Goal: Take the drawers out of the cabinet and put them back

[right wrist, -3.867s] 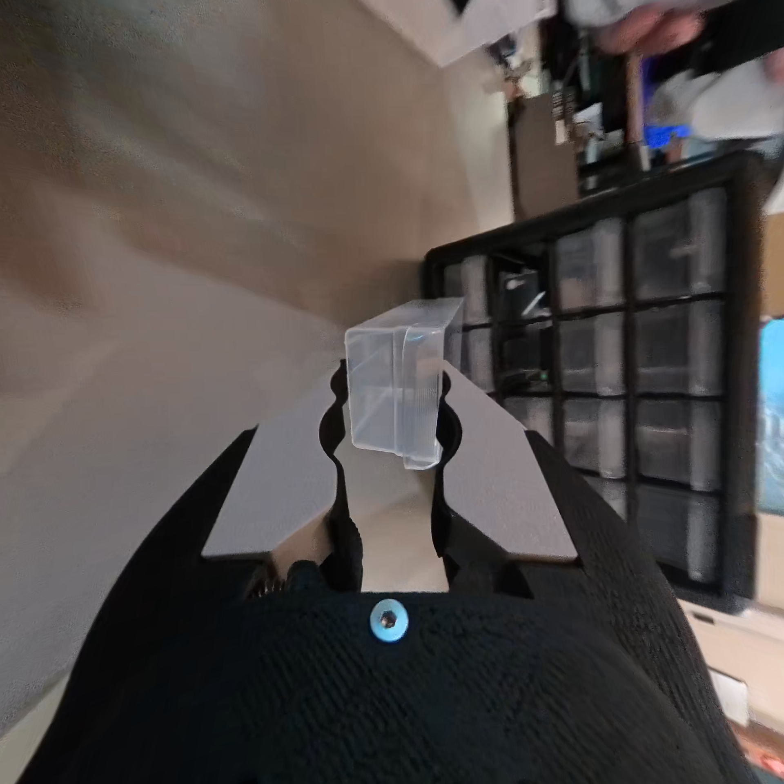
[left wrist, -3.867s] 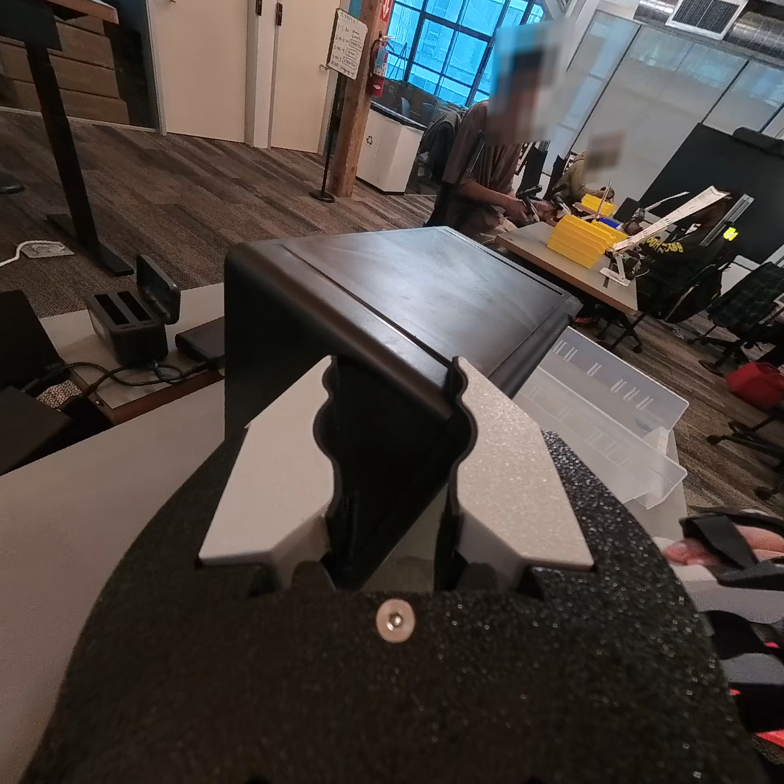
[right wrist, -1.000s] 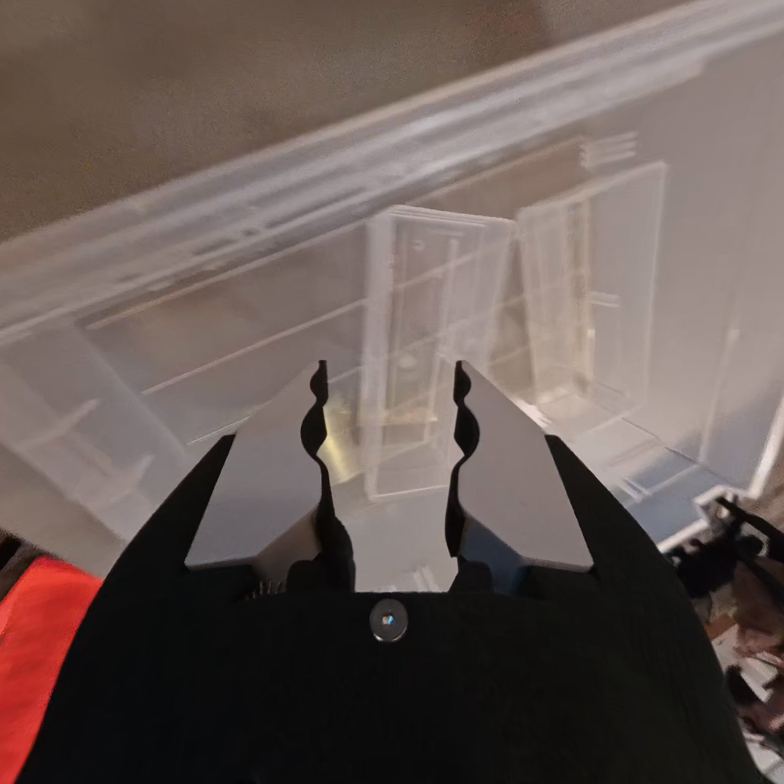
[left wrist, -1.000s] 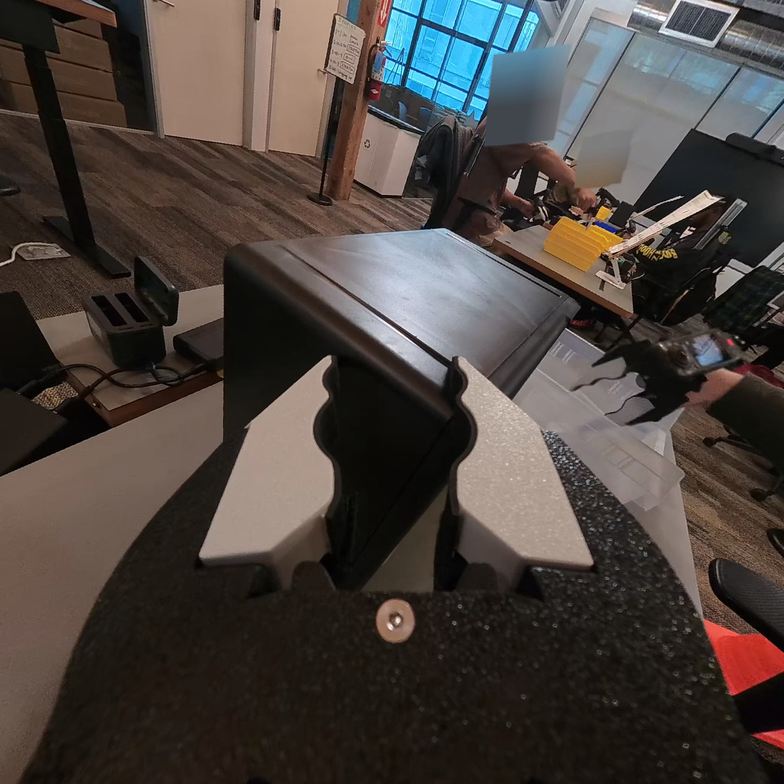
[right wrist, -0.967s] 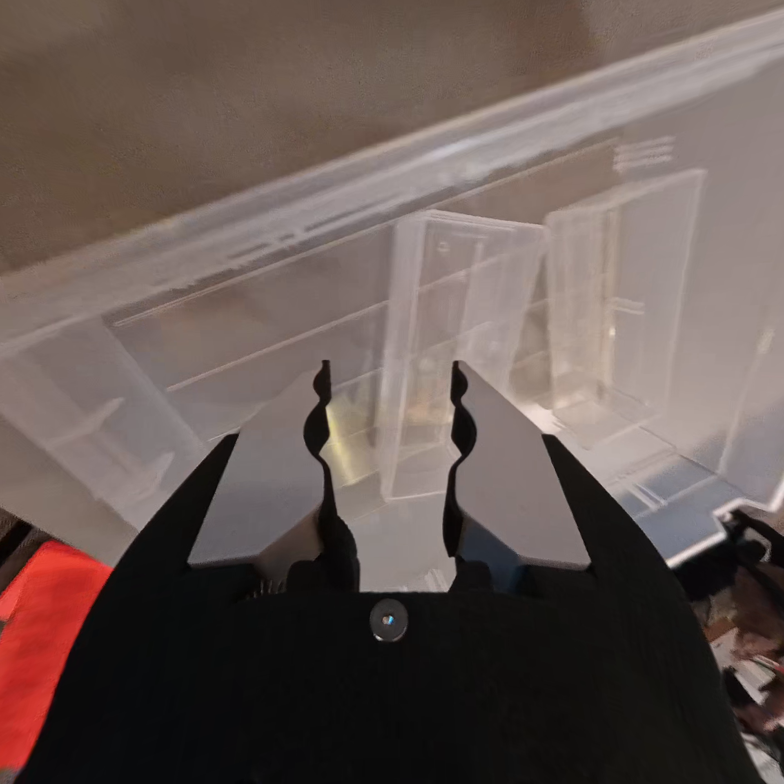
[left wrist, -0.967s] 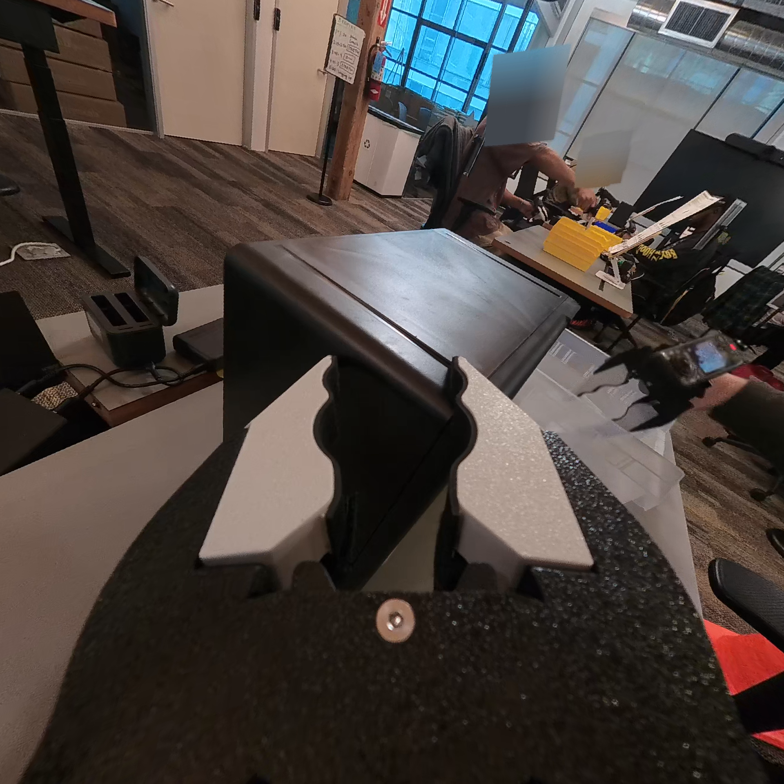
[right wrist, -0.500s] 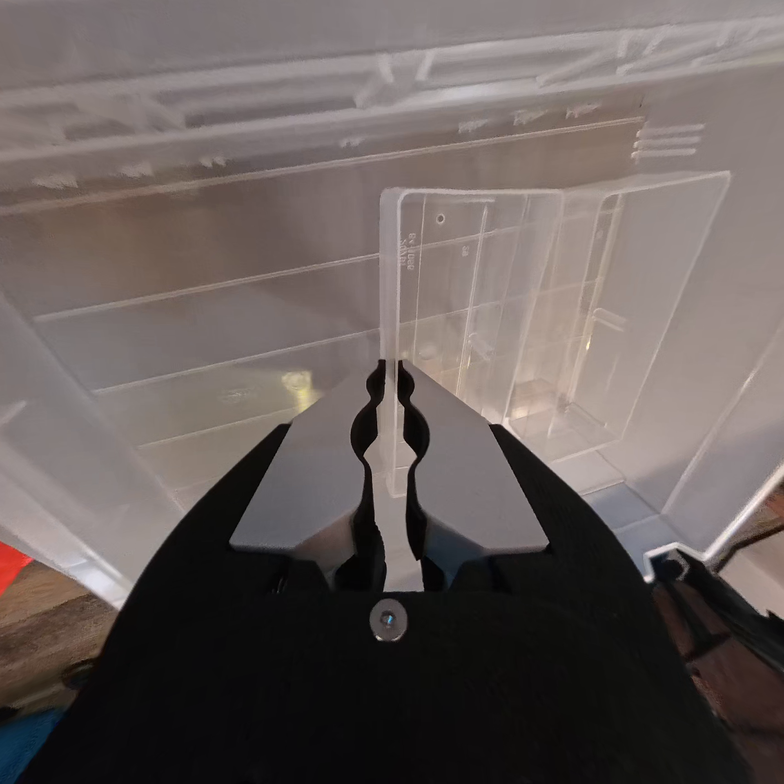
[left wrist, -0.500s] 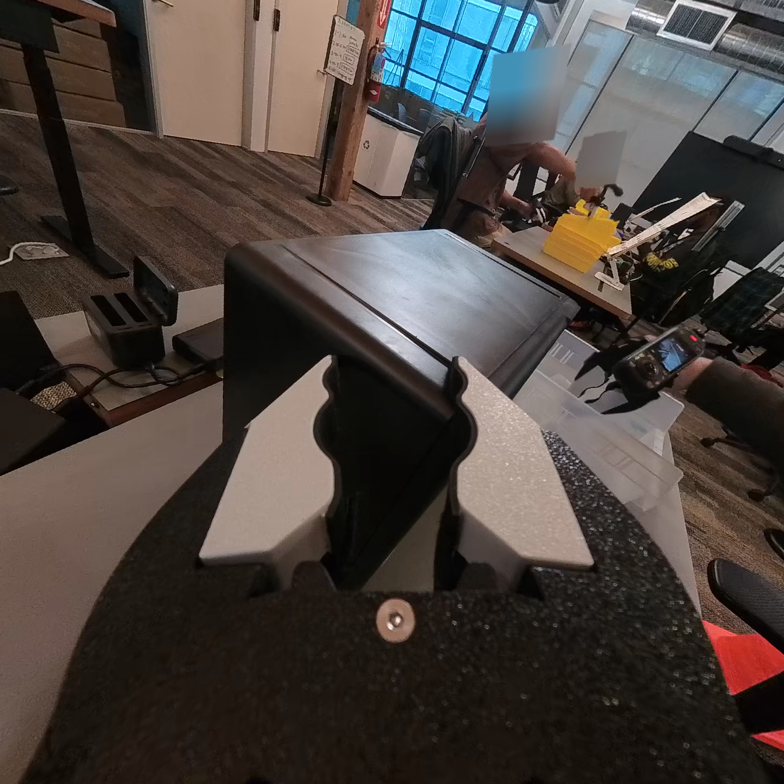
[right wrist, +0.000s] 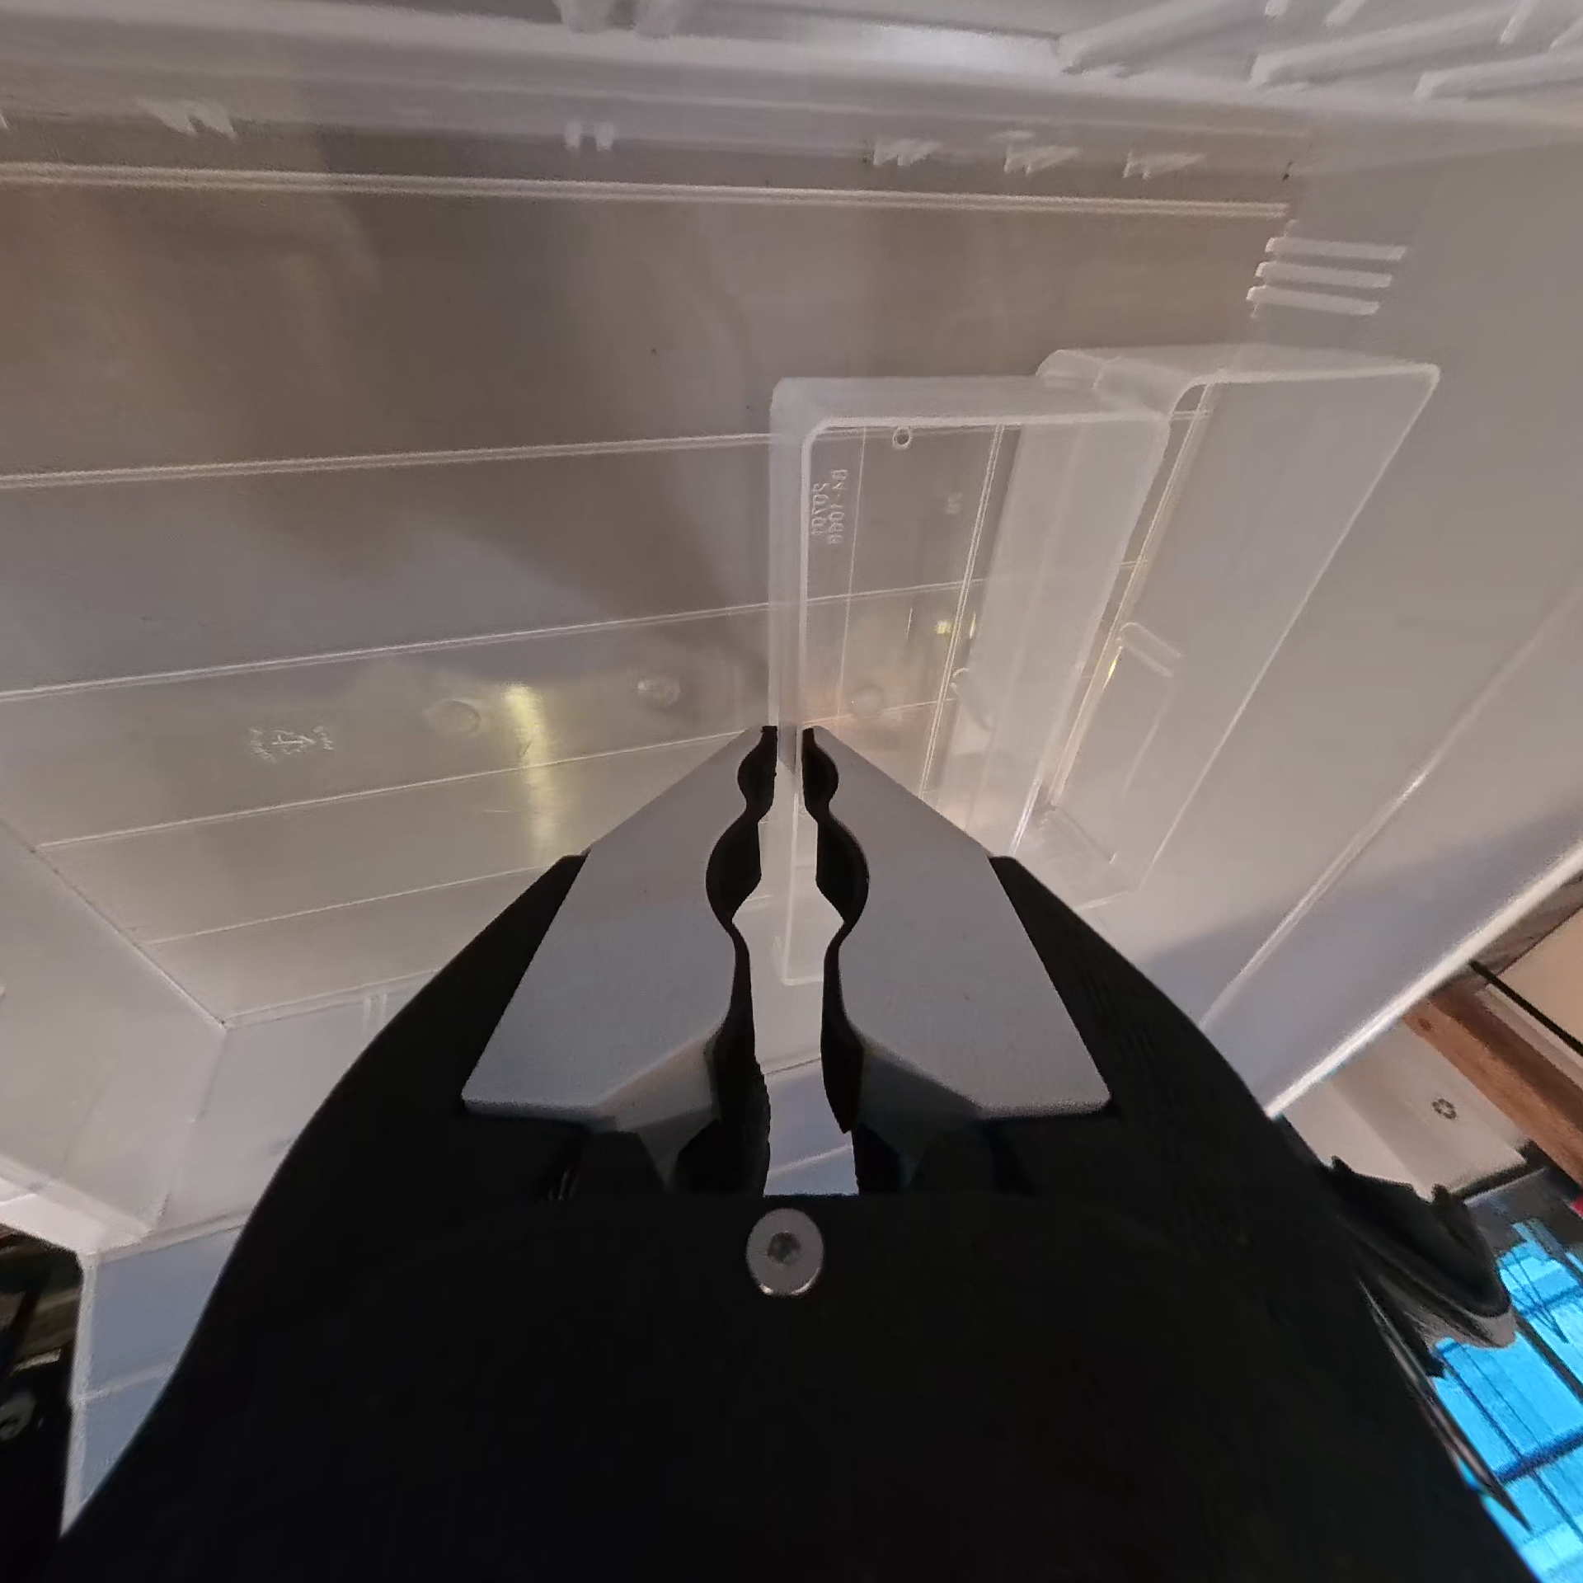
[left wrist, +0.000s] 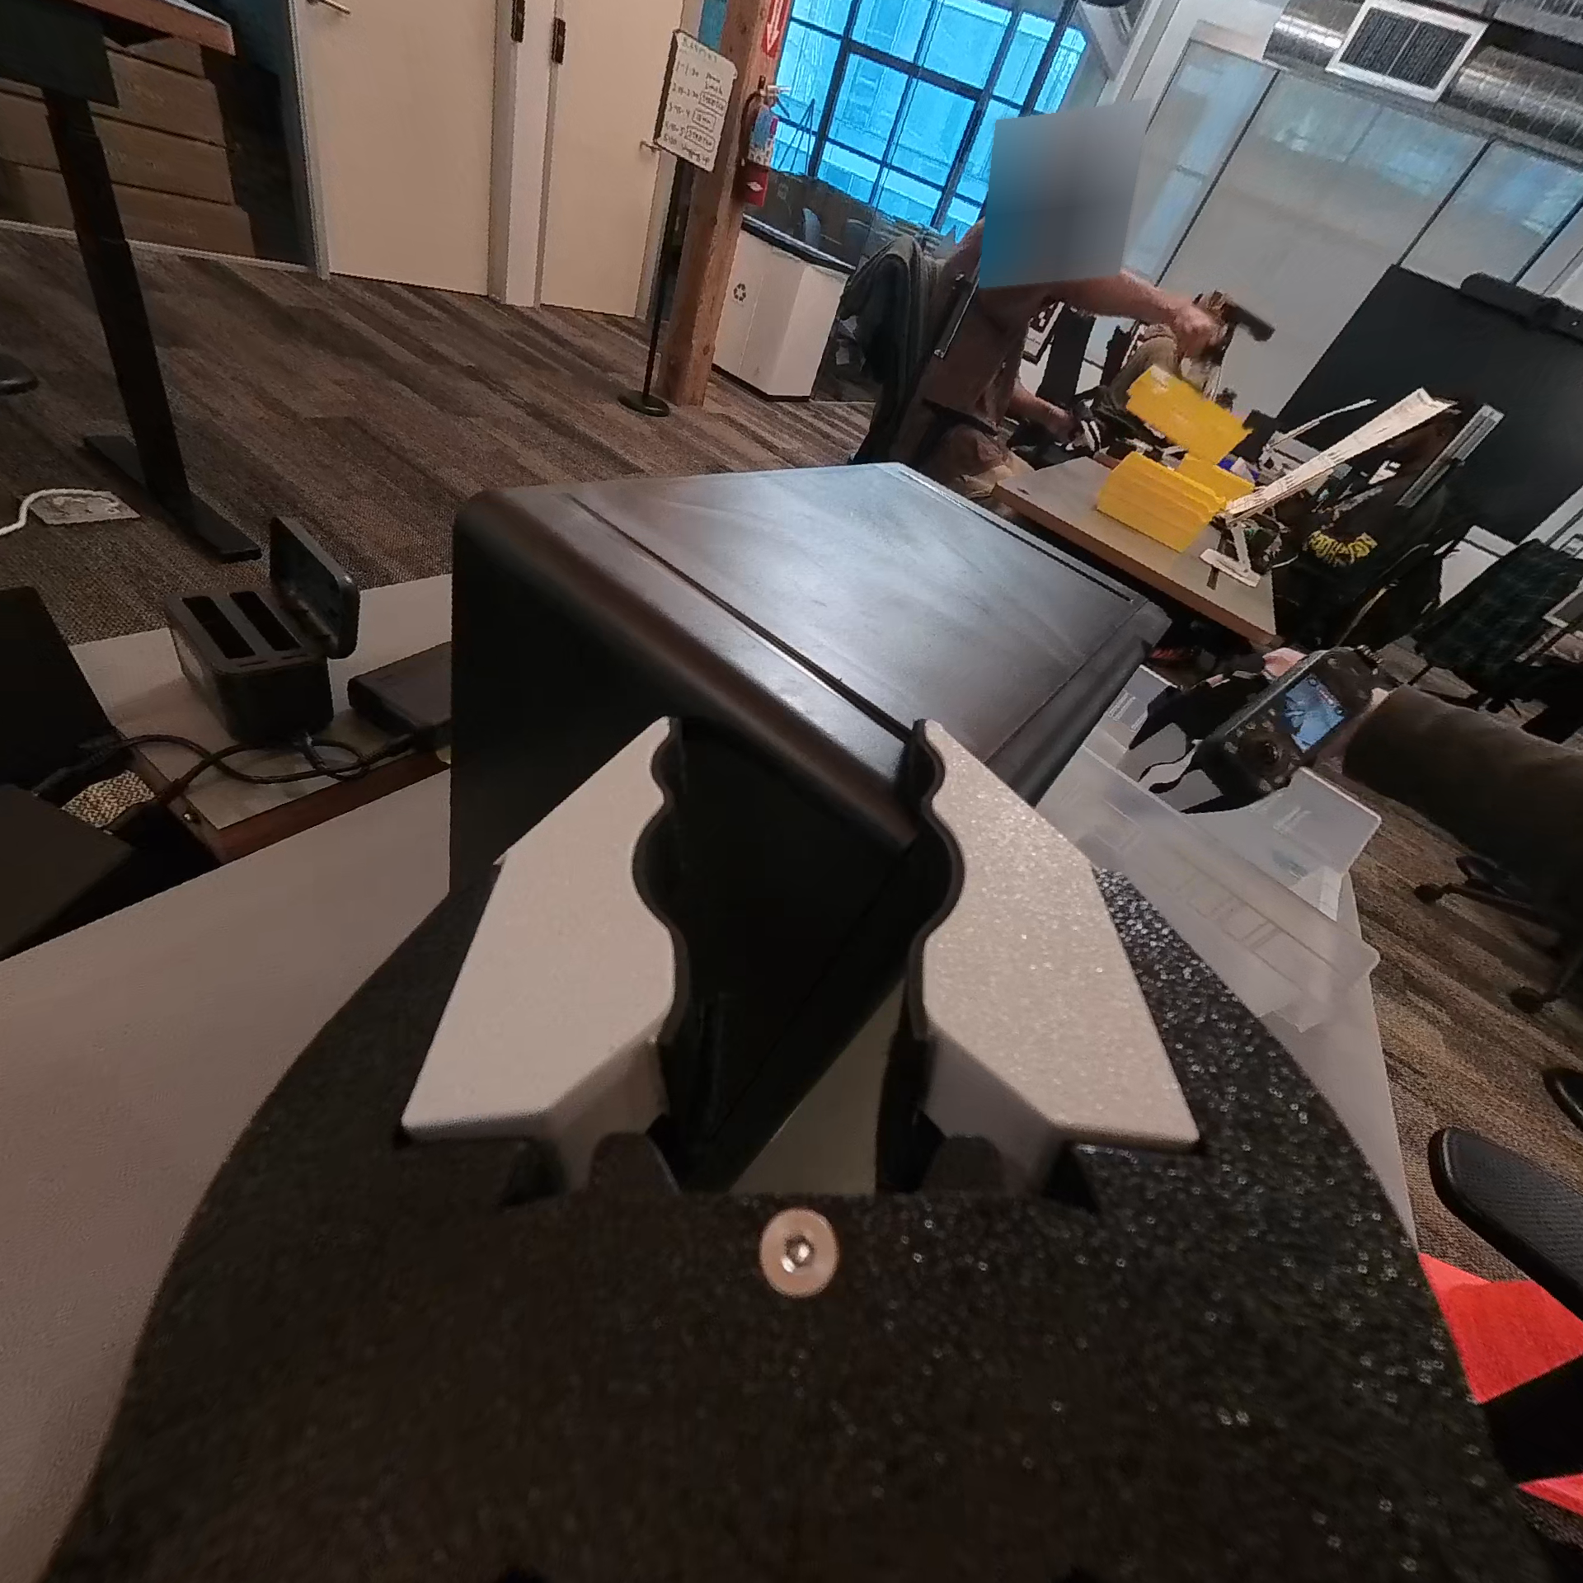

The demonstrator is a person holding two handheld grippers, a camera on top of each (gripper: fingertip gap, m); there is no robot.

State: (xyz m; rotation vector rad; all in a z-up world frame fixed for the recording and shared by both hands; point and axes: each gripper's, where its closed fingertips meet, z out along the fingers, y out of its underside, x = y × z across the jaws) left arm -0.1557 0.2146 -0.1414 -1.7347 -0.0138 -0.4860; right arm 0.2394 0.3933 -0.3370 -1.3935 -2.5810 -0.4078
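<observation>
Black plastic fills the middle of the left wrist view: the cabinet (left wrist: 814, 617) stands on the pale worktop (left wrist: 214, 985), seen from its back corner, so its drawer fronts are hidden. The left gripper (left wrist: 792, 899) has its jaws spread wide around that rear edge, bracing rather than pinching; I cannot tell whether they press on it. At about 3 o'clock from the cabinet lies a clear bin (left wrist: 1242, 899), with the right gripper (left wrist: 1268, 728) reaching down into it. Count here: one cabinet, one bin, two grippers, one charger case (left wrist: 257, 651) at 9 o'clock, a stack of yellow trays (left wrist: 1173, 488) far off at 1 o'clock.

In the right wrist view, the right gripper's jaws are clenched on the thin side wall of the nearer drawer (right wrist: 882, 651), which lies in the bin. A second drawer (right wrist: 1199, 600) lies just beside it at 3 o'clock, touching or nearly so. Two drawers counted in the bin, both clear and apparently empty.

The step in hand looks like lifting this drawer out for return to the cabinet. The wall is slick and thin, so the grip should stay firm and the lift go straight up, clear of the neighbour and the bin's rim. The left gripper would best hold the cabinet steady for the push home.
</observation>
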